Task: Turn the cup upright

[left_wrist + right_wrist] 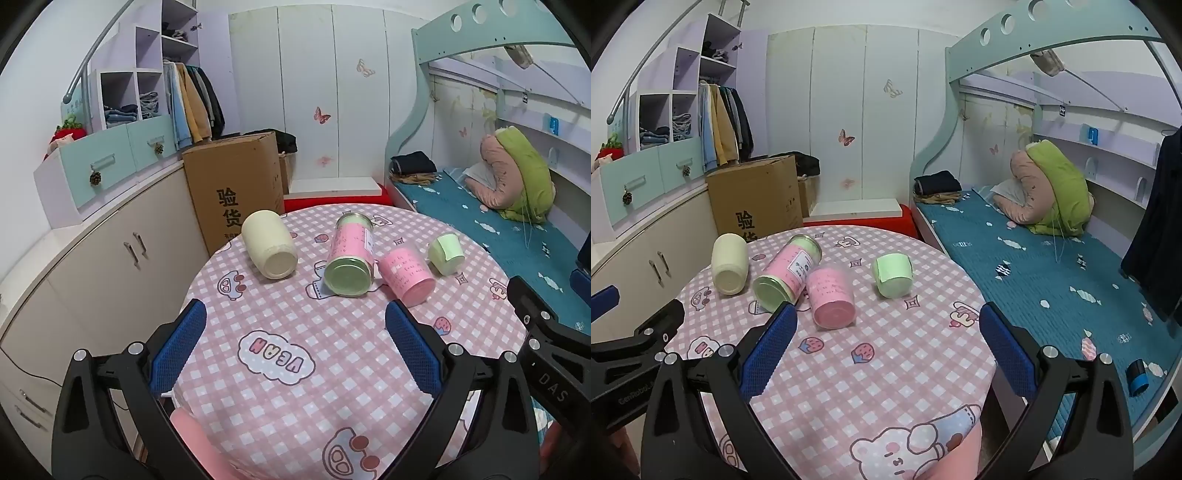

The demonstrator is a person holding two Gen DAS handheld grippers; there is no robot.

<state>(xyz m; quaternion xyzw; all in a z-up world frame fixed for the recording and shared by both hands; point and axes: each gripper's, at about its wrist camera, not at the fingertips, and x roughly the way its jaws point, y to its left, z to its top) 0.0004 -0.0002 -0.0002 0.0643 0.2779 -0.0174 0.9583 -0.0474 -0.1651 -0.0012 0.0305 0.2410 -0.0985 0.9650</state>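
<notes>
Several cups lie on their sides on a round table with a pink checked cloth (295, 332) (886, 369). From left to right they are a cream cup (269, 249) (728, 264), a tall pink-and-green cup (351, 256) (786, 271), a pink cup (406, 275) (831, 297) and a small green cup (446, 254) (892, 275). Their bases face me. My left gripper (295, 314) is open and empty, above the table's near side, short of the cups. My right gripper (888, 317) is open and empty, just short of the pink and green cups.
A cardboard box (236, 181) stands behind the table at the left, next to beige cabinets (110, 266). A bunk bed with a teal mattress (1052, 280) runs along the right. White wardrobe doors (332, 92) stand at the back.
</notes>
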